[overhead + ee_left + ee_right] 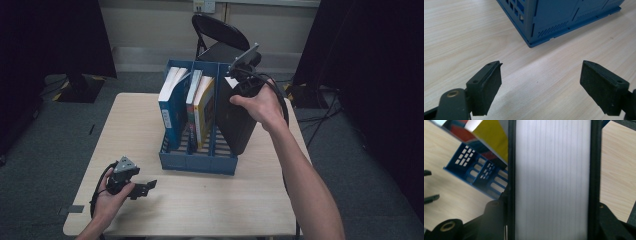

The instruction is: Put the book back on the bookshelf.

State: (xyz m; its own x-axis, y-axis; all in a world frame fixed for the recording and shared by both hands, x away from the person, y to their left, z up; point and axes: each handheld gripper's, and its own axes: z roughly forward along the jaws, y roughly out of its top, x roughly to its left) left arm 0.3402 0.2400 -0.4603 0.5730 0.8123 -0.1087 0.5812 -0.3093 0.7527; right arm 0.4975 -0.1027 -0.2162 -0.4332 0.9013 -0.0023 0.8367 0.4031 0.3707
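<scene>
On the desk (150,120) the blue file rack (199,159) stands near the middle, toward the far edge, and my right hand-held gripper (236,80) has the thick black book (236,120) clamped across its page block, spine low, hanging tilted at the rack's rightmost slot. I judge the book heavy and stiff with smooth covers that could slide, so a grip across its full thickness near the top edge seems soundest. My left hand-held gripper (540,85) rests wide and empty near the desk's near-left corner.
</scene>
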